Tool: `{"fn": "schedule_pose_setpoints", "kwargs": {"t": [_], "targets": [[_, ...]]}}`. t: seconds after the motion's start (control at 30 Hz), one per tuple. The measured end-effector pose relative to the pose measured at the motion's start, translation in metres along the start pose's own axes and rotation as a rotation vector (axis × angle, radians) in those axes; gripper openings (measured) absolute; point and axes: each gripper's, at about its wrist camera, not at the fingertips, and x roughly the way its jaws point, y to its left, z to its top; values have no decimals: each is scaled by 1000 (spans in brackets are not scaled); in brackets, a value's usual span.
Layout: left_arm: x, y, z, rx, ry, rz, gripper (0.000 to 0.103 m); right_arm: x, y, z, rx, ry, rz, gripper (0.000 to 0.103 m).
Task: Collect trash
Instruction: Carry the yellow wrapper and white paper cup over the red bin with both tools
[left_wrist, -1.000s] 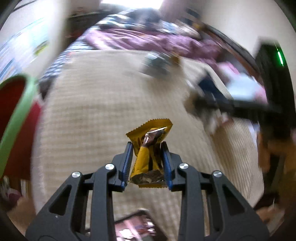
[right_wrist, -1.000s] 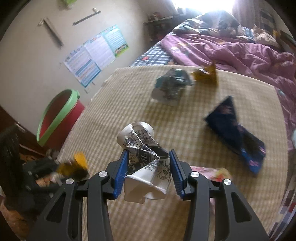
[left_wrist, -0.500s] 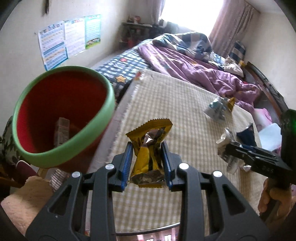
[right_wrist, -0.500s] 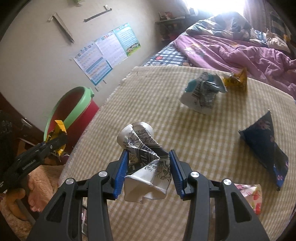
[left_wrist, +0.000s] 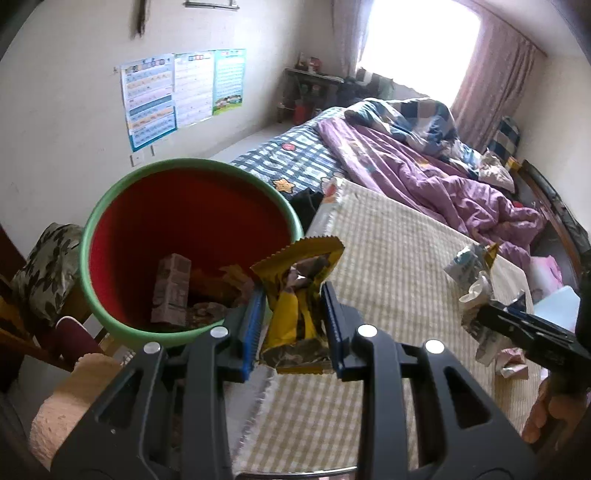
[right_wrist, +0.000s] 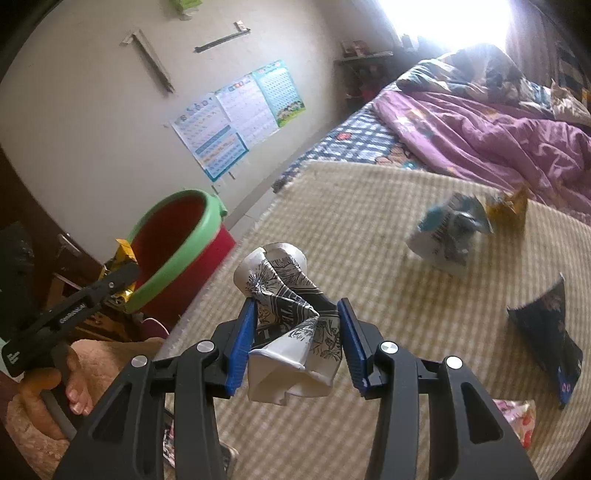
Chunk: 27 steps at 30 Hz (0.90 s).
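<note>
Left gripper (left_wrist: 291, 325) nearest the bin (left_wrist: 110, 221)

It clamps an upright yellow wrapper (left_wrist: 295, 295) just beside the bin's near rim; right gripper (right_wrist: 295, 336), over the mat's (right_wrist: 369, 221) edge, pinches a crushed cup (right_wrist: 288, 317).

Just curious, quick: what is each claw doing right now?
Left claw: closed on a yellow snack wrapper.
Right claw: closed on a crushed paper cup.

Bin (left_wrist: 110, 206), left of frame: red interior, green rim. Wrapper (left_wrist: 295, 295), centre: yellow. Crushed cup (right_wrist: 291, 332), centre: white with black print. Mat (right_wrist: 369, 221): beige check. Blanket (left_wrist: 424, 173), upper right: purple.
</note>
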Motion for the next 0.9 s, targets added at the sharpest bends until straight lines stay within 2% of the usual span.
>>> {"fn": "schedule_pose_setpoints", "kwargs": {"t": [0.4, 0.9], "targets": [[1, 19, 3, -55, -25, 47, 30, 13, 30, 16, -43, -10, 54, 44], [3, 31, 4, -87, -32, 80, 30, 21, 47, 20, -72, -4, 91, 44]]}}
